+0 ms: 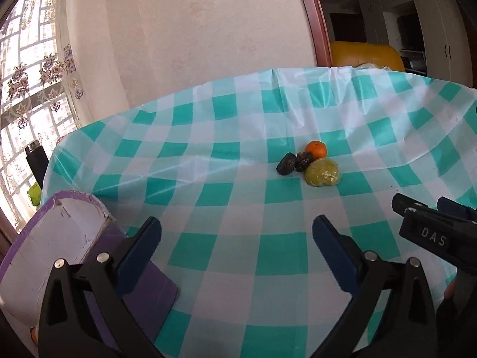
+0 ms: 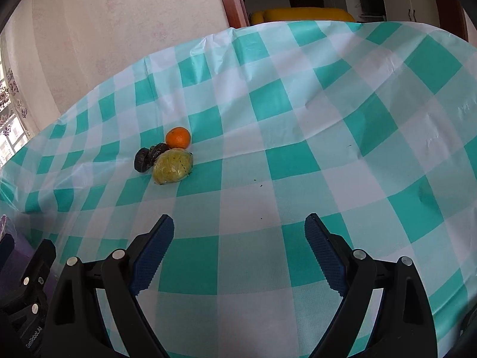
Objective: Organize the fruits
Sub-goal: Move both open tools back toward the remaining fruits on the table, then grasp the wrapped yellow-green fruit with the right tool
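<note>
so the fruit is all in one little clump out on the checked tablecloth (image 2: 298,119): an orange (image 2: 178,137) at the far side, a yellow-green wrapped fruit (image 2: 173,166) touching it on the near side, and two dark wrinkly ones (image 2: 142,159) on the left. the right gripper (image 2: 239,229) is spread wide and empty, and the clump sits ahead and off to its left. the left gripper (image 1: 237,231) is spread and empty too, with the clump ahead and a bit right of it. honestly looks about equal distance for both. the purple-rimmed box (image 1: 44,238) sits near-left beside the left gripper, so that's probably where the fruit goes.
</note>
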The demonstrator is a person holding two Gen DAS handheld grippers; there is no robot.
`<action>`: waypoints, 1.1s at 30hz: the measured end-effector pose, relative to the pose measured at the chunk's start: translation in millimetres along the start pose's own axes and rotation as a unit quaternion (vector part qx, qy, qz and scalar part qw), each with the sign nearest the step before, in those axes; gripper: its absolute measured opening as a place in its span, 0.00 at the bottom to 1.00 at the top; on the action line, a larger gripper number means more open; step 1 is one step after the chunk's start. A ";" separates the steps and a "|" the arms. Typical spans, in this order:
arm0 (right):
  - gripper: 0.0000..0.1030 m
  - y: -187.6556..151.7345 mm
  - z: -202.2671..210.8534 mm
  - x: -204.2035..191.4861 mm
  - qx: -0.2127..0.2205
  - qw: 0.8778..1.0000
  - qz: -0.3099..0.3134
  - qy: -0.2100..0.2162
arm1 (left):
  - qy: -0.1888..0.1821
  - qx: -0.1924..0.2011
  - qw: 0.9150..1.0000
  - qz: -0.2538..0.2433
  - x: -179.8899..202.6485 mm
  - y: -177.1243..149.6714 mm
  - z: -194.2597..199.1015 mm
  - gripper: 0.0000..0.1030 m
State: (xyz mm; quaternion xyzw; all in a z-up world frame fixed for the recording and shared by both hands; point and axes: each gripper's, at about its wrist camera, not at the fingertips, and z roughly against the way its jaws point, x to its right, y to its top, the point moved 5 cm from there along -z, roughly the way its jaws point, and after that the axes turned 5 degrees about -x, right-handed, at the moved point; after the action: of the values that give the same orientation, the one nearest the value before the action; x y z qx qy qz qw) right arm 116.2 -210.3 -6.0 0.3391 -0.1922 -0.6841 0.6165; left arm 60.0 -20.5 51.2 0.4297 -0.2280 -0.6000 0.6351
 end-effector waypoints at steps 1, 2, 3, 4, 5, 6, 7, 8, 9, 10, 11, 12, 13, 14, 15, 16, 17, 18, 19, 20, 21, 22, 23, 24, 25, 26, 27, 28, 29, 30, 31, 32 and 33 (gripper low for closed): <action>0.84 1.4 -2.2 3.2 -0.002 1.000 -0.006 0.001 | -0.009 0.015 1.000 -0.013 8.8 4.1 3.1 0.98; 0.84 3.9 -3.4 6.5 0.000 1.000 -0.013 -0.002 | -0.033 0.017 0.999 -0.024 18.4 7.7 3.7 0.98; 0.84 6.7 -4.7 9.4 0.002 1.000 -0.019 -0.004 | -0.054 0.010 0.998 -0.028 26.1 9.1 -0.8 0.98; 0.84 9.1 -6.5 12.2 0.003 1.000 -0.025 -0.005 | -0.072 -0.004 0.997 -0.026 32.1 10.4 -8.4 0.98; 0.84 11.4 -8.8 14.5 0.001 1.000 -0.029 -0.004 | -0.084 -0.020 0.996 -0.018 36.5 10.0 -19.1 0.98; 0.84 13.7 -10.7 16.2 0.000 0.999 -0.032 -0.005 | -0.092 -0.037 0.995 -0.004 36.9 9.1 -31.7 0.98; 0.84 15.6 -13.0 17.1 -0.001 0.999 -0.031 -0.008 | -0.100 -0.057 0.993 0.017 34.8 7.3 -45.6 0.98; 0.84 19.0 -15.3 17.3 -0.002 0.999 -0.030 -0.011 | -0.111 -0.077 0.990 0.043 31.2 5.4 -58.6 0.98; 0.84 21.4 -17.9 16.7 -0.003 1.000 -0.027 -0.012 | -0.127 -0.097 0.985 0.070 26.8 4.1 -70.6 0.98; 0.84 24.2 -20.9 15.9 -0.005 1.000 -0.024 -0.013 | -0.145 -0.115 0.978 0.097 23.1 1.7 -81.3 0.98; 0.84 26.9 -24.4 14.7 -0.007 1.000 -0.021 -0.013 | -0.159 -0.134 0.971 0.120 20.4 -0.4 -92.6 0.98; 0.84 29.6 -27.9 13.3 -0.009 1.000 -0.019 -0.014 | -0.165 -0.151 0.966 0.134 18.6 -1.8 -102.0 0.98; 0.84 32.5 -31.6 11.7 -0.011 1.000 -0.016 -0.015 | -0.166 -0.162 0.962 0.146 16.8 -3.3 -109.9 0.98; 0.84 35.7 -35.2 9.4 -0.011 1.000 -0.014 -0.015 | -0.168 -0.168 0.959 0.156 15.2 -3.4 -114.9 0.98; 0.84 38.5 -38.6 7.0 -0.011 1.000 -0.011 -0.016 | -0.173 -0.169 0.957 0.164 14.0 -3.1 -117.9 0.98; 0.84 41.2 -42.1 4.3 -0.012 1.000 -0.008 -0.016 | -0.178 -0.169 0.955 0.169 13.5 -3.2 -120.3 0.98; 0.84 43.9 -46.0 1.1 -0.014 1.000 -0.004 -0.016 | -0.182 -0.172 0.952 0.173 13.2 -3.5 -123.4 0.98; 0.84 46.2 -49.4 -2.0 -0.015 1.000 0.001 -0.016 | -0.186 -0.177 0.950 0.177 12.8 -3.8 -126.3 0.98; 0.84 48.7 -53.0 -5.3 -0.016 1.000 0.006 -0.016 | -0.188 -0.181 0.948 0.181 12.1 -3.3 -129.2 0.98; 0.84 51.0 -56.3 -8.1 -0.018 1.000 0.011 -0.015 | -0.188 -0.180 0.948 0.183 11.3 -2.9 -130.1 0.98; 0.84 52.7 -59.3 -10.9 -0.020 1.000 0.017 -0.013 | -0.188 -0.180 0.948 0.184 11.5 -2.1 -130.9 0.98; 0.84 54.1 -62.1 -13.1 -0.024 0.999 0.022 -0.009 | -0.189 -0.179 0.948 0.184 11.3 -1.9 -130.0 0.98; 0.84 54.9 -64.5 -14.6 -0.028 0.999 0.026 -0.002 | -0.193 -0.177 0.947 0.184 11.1 -2.4 -128.8 0.98; 0.84 55.4 -66.0 -15.4 -0.031 0.999 0.030 0.004 | -0.196 -0.175 0.947 0.187 10.4 -2.7 -128.1 0.98; 0.84 55.8 -67.5 -16.4 -0.034 0.999 0.033 0.010 | -0.198 -0.173 0.946 0.192 9.1 -2.9 -127.9 0.98; 0.84 56.2 -68.6 -18.0 -0.036 0.998 0.040 0.015 | -0.197 -0.171 0.945 0.199 7.1 -3.1 -127.9 0.98; 0.84 56.8 -70.1 -20.7 -0.039 0.998 0.050 0.016 | -0.193 -0.169 0.944 0.208 4.7 -3.7 -128.1 0.98; 0.84 57.4 -71.6 -23.9 -0.042 0.997 0.063 0.016 | -0.190 -0.167 0.943 0.215 2.3 -4.3 -128.0 0.98; 0.83 57.9 -73.6 -27.9 -0.046 0.996 0.078 0.015 | -0.189 -0.165 0.942 0.223 -0.1 -5.0 -127.6 0.98; 0.81 58.3 -75.7 -31.8 -0.050 0.994 0.092 0.015 | -0.190 -0.162 0.941 0.229 -2.0 -5.7 -127.3 0.98; 0.79 59.0 -78.4 -35.1 -0.053 0.993 0.104 0.012 | -0.191 -0.159 0.940 0.234 -3.8 -6.0 -126.7 0.98; 0.78 59.9 -81.2 -38.1 -0.055 0.992 0.112 0.007 | -0.190 -0.154 0.940 0.239 -5.7 -6.0 -125.4 0.98; 0.77 60.6 -84.5 -41.5 -0.059 0.991 0.120 0.005 | -0.188 -0.147 0.940 0.243 -7.4 -5.4 -124.0 0.98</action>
State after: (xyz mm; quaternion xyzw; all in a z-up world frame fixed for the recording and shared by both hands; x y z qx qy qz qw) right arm 219.0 -166.8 -14.1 0.2804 -0.1878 -0.6132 0.7142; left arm 155.4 20.8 -16.9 0.1427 -0.3501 -0.5240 0.7632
